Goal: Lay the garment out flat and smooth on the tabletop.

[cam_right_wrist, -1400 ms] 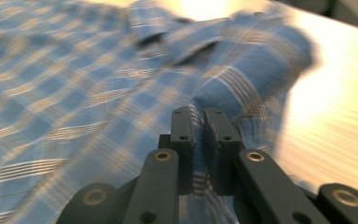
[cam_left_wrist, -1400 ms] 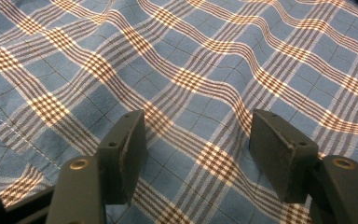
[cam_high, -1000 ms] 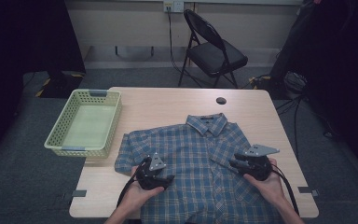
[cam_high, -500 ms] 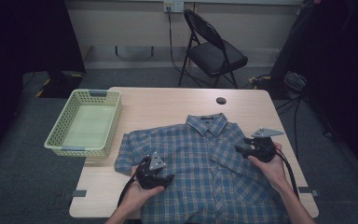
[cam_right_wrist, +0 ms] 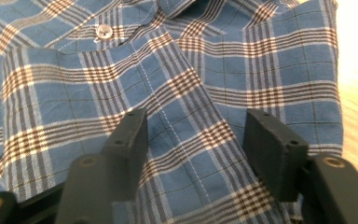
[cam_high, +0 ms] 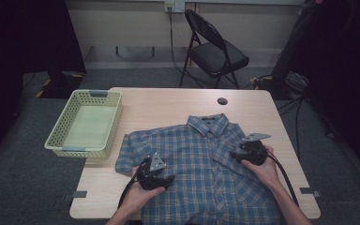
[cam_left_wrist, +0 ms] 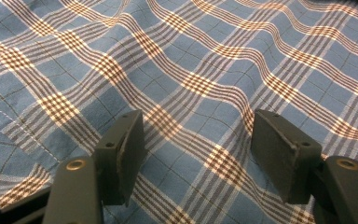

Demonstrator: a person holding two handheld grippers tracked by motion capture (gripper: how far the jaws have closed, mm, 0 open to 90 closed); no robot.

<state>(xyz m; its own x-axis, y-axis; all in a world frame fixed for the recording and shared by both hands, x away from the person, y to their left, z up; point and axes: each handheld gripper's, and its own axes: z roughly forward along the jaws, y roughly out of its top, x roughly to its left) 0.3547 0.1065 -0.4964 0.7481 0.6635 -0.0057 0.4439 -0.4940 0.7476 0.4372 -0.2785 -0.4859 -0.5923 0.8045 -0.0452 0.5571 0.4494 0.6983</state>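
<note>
A blue plaid short-sleeved shirt lies front up on the wooden table, collar toward the far edge. My left gripper rests low on the shirt's left front, open. In the left gripper view its jaws stand wide over rippled plaid cloth, with nothing pinched. My right gripper sits at the shirt's right shoulder. Its jaws have just been opening and stand apart over a folded flap of the shirt, not pressing on it.
A pale green plastic basket stands empty at the table's left edge. A small black round spot marks the table beyond the collar. A black folding chair stands behind the table. Bare wood lies around the collar.
My right gripper has moved up the shirt toward the collar and its jaws have opened wider. The left gripper has stayed put.
</note>
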